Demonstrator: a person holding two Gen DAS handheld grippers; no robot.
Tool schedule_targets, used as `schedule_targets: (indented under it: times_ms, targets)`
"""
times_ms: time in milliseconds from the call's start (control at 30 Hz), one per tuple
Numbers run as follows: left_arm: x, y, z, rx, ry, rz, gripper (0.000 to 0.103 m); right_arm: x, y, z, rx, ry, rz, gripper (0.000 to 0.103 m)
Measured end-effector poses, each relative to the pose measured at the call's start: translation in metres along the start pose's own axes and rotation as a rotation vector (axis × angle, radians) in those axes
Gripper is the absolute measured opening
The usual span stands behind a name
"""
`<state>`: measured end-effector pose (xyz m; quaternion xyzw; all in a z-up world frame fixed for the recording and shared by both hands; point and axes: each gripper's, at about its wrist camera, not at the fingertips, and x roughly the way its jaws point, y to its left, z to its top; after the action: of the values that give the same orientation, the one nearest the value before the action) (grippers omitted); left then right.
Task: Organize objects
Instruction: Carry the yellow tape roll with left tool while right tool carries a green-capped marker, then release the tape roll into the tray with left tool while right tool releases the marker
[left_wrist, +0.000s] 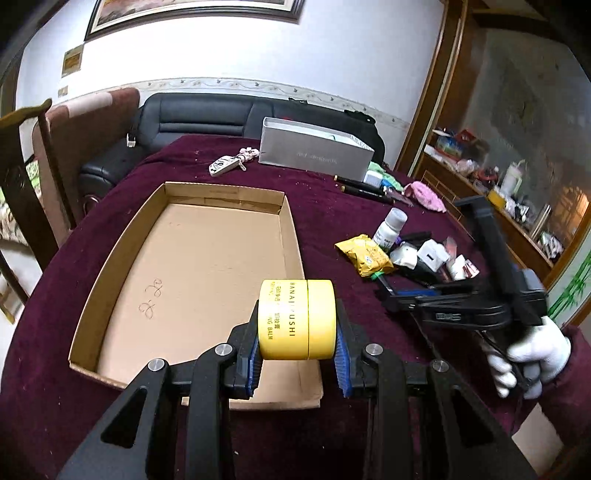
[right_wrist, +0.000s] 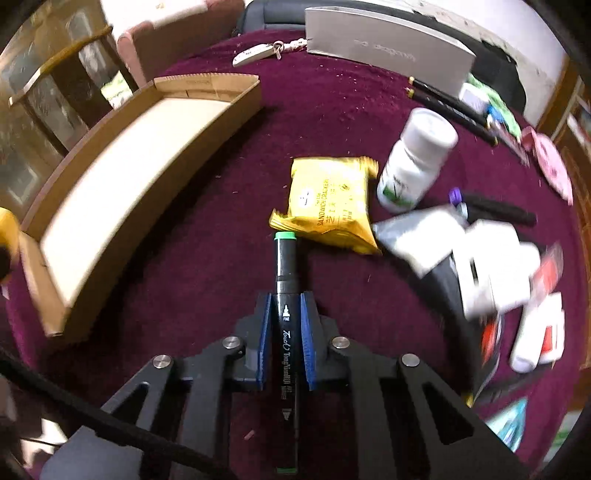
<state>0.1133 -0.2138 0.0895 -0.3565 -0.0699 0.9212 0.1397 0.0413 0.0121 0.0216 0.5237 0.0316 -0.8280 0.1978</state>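
Your left claw (left_wrist: 297, 343) is clamped on the yellow balm jar (left_wrist: 297, 319), held on its side over the near corner of the empty cardboard tray (left_wrist: 291, 236), likely ready to drop in. Your right claw (right_wrist: 284, 332) is pinched tight on the black marker (right_wrist: 285, 295), lengthwise between the pads, above the table (right_wrist: 207, 258) beside the cracker packet (right_wrist: 328, 203), so both loads can go into the tray.

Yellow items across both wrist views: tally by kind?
Yellow balm jar, clamped in left gripper: 1
Yellow sandwich cracker packet on the tablecloth: 1
Total: 2
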Motion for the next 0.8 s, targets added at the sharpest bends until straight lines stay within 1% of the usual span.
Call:
schedule_targets:
  times_ms: [67,133,200,333,433,467,533,567,667,733,800]
  targets:
    - [-0.006,0.003,0.002,-0.008,0.000,-0.015,0.028,-0.018,0.005,0.002,0.031,-0.028,0.047,0.013]
    - [-0.016,0.002,0.007,0.008,-0.018,-0.005,0.028,-0.041,0.009,0.000,0.064,-0.068,0.115,0.013]
    - [-0.026,0.003,0.016,0.021,-0.036,0.001,0.028,-0.059,0.018,0.009,0.082,-0.096,0.185,0.013]
    - [-0.037,0.006,0.031,0.052,-0.067,0.028,0.028,-0.061,0.049,0.037,0.059,-0.117,0.264,0.013]
    - [-0.029,0.011,0.043,0.073,-0.075,0.069,0.028,-0.056,0.067,0.058,0.036,-0.121,0.275,0.013]
    - [-0.025,0.014,0.045,0.077,-0.074,0.080,0.028,-0.053,0.074,0.067,0.024,-0.132,0.264,0.013]
    - [-0.011,0.025,0.052,0.065,-0.065,0.090,0.028,-0.049,0.085,0.076,0.018,-0.129,0.270,0.013]
    - [0.000,0.032,0.056,0.047,-0.052,0.089,0.028,-0.045,0.089,0.081,0.012,-0.122,0.269,0.013]
    - [0.034,0.052,0.065,0.000,-0.011,0.100,0.028,-0.019,0.097,0.103,-0.002,-0.096,0.221,0.013]
    - [0.057,0.063,0.069,-0.022,0.024,0.110,0.028,0.010,0.095,0.120,0.023,-0.059,0.195,0.013]
    - [0.086,0.074,0.075,-0.041,0.072,0.122,0.028,0.028,0.086,0.133,0.057,-0.048,0.187,0.014]
